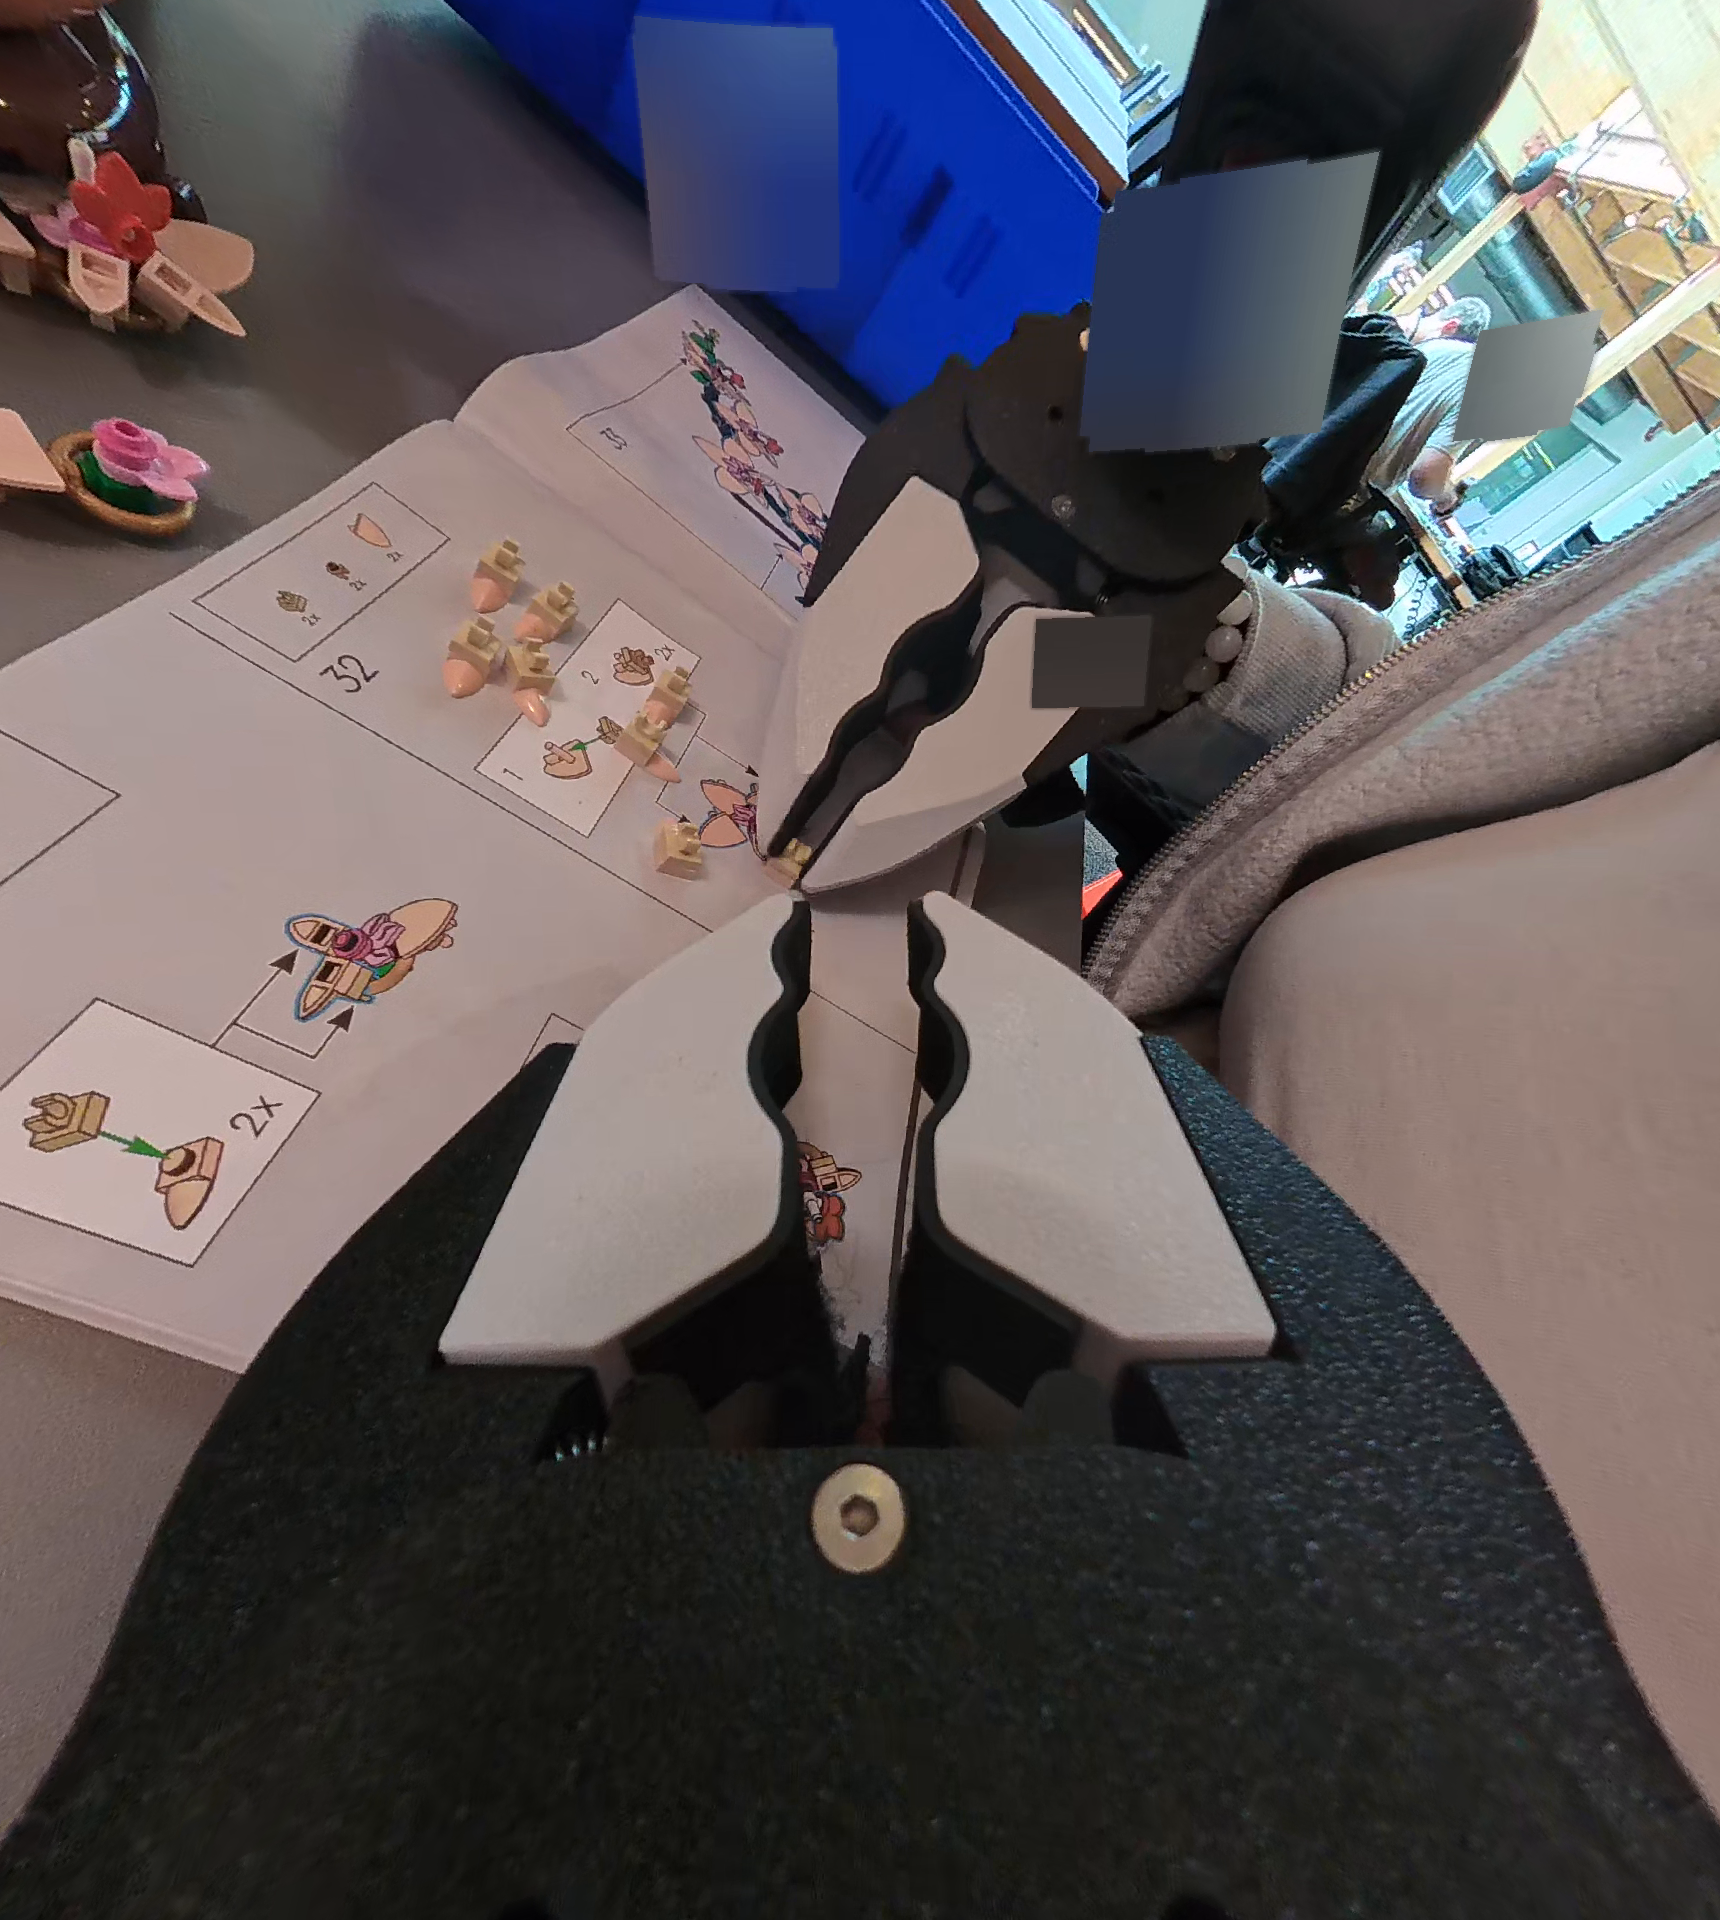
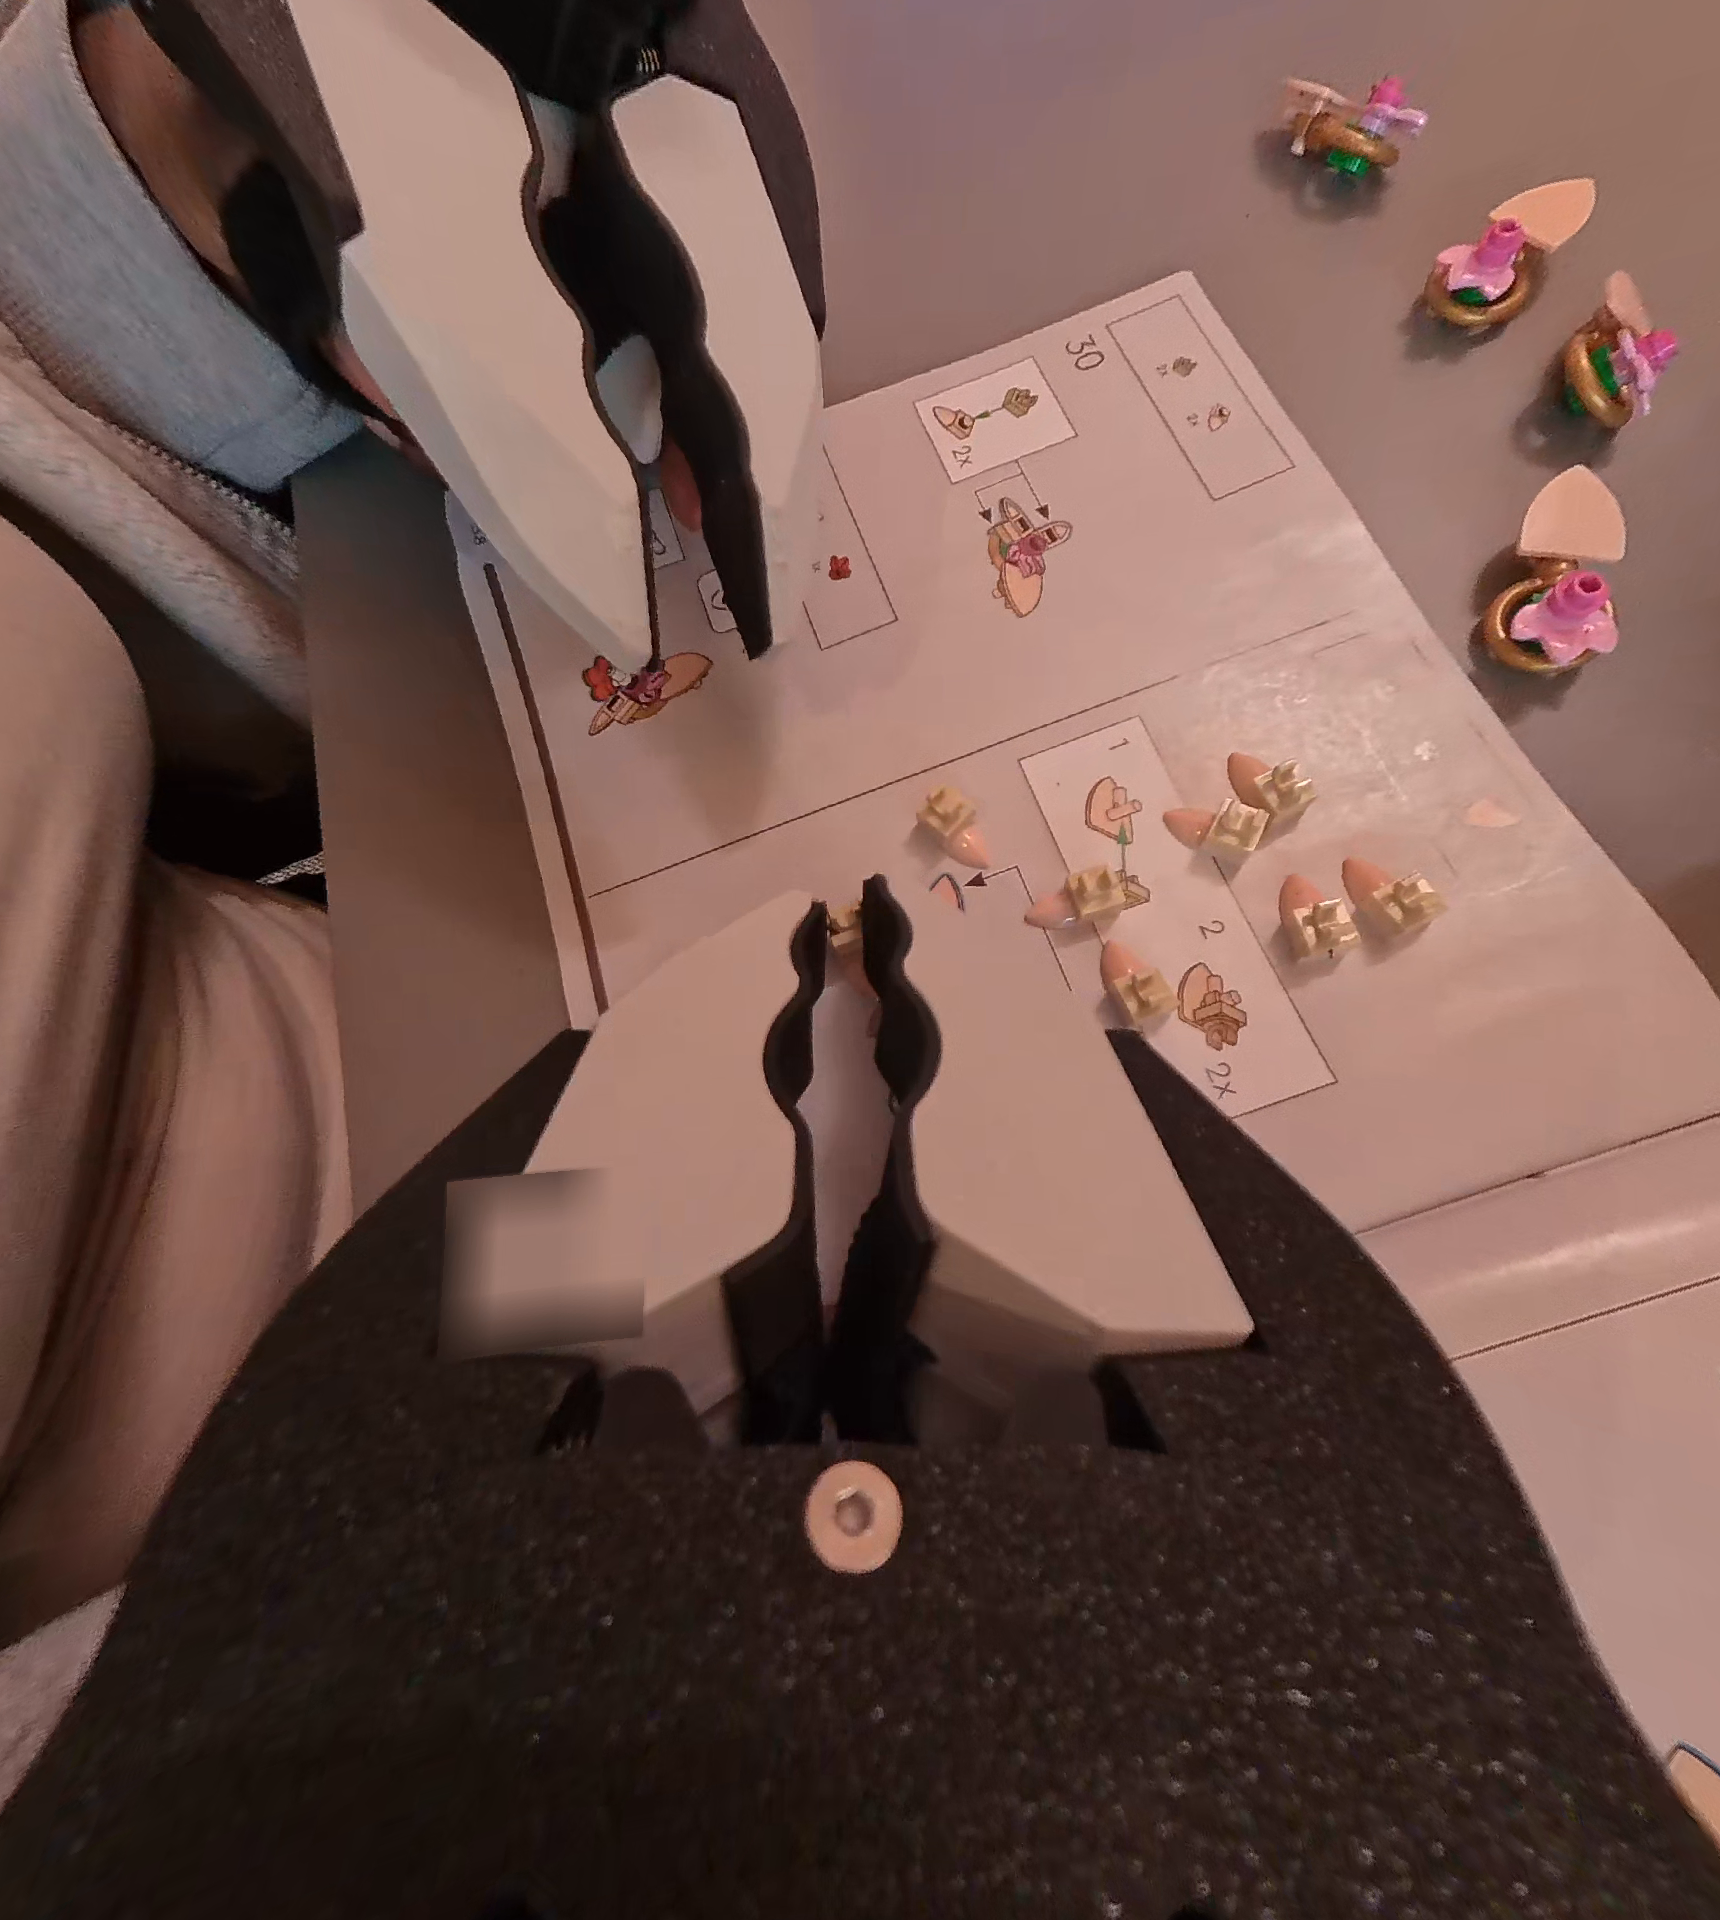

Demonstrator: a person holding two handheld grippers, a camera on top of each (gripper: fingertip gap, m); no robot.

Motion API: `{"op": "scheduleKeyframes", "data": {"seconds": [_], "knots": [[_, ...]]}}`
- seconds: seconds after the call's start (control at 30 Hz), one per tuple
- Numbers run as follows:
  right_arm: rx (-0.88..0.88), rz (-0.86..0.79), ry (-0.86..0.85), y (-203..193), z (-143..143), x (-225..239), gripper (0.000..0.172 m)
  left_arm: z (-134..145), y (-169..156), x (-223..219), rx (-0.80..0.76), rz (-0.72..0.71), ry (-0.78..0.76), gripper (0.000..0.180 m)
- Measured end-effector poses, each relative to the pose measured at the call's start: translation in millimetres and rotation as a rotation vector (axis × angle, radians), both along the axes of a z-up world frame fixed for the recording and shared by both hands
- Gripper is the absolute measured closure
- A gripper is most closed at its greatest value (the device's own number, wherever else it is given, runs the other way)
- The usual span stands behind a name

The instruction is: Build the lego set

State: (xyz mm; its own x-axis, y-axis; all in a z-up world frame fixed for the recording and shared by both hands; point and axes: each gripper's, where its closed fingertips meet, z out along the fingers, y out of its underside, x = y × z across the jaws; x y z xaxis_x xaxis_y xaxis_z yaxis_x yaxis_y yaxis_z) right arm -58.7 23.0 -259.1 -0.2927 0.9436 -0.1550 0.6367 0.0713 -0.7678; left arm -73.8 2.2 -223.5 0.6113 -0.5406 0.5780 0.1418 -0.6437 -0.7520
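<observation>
Right gripper: you have it clenched on a small tan clip piece. Both dark pads press on its sides, and a peach tip shows just under it.
Where that piece is: at your fingertips, low over the open instruction booklet, close to the page. I can't tell whether it touches the paper.
Left gripper: released, with the jaws standing apart and only printed page showing between them. Its tips hang just beside the right gripper's tips, nearly touching.
Nearest loose part: a lone tan clip lies on the page just beside the held piece.
Other parts: a cluster of peach petals with tan clips is spread over the booklet, to the right of your right gripper.
Farther off: pink flowers on gold rings sit on the grey table, clear of the booklet.
Edge: your grey fleece sleeve lies alongside.
</observation>
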Motion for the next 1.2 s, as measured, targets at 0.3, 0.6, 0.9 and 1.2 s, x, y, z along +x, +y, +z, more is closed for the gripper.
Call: {"op": "scheduleKeyframes", "data": {"seconds": [0.3,0.6,0.9,1.2], "knots": [[0.031,-0.106,-0.024,19.3,1.4,11.7,0.166,-0.6,0.0,-0.1,-0.002,0.001,0.006,0.163],[0.118,-0.174,-0.115,33.7,0.0,30.3,0.15,-0.8,0.0,-0.1,-0.005,-0.001,0.005,0.163],[0.058,-0.547,-0.16,33.5,-1.8,25.9,0.155,-0.5,0.0,-0.1,-0.006,-0.002,0.0,0.163],[0.113,-0.396,-0.113,25.3,-4.4,12.7,0.164,2.7,-0.3,-1.1,0.006,-0.001,-0.024,0.163]]}}
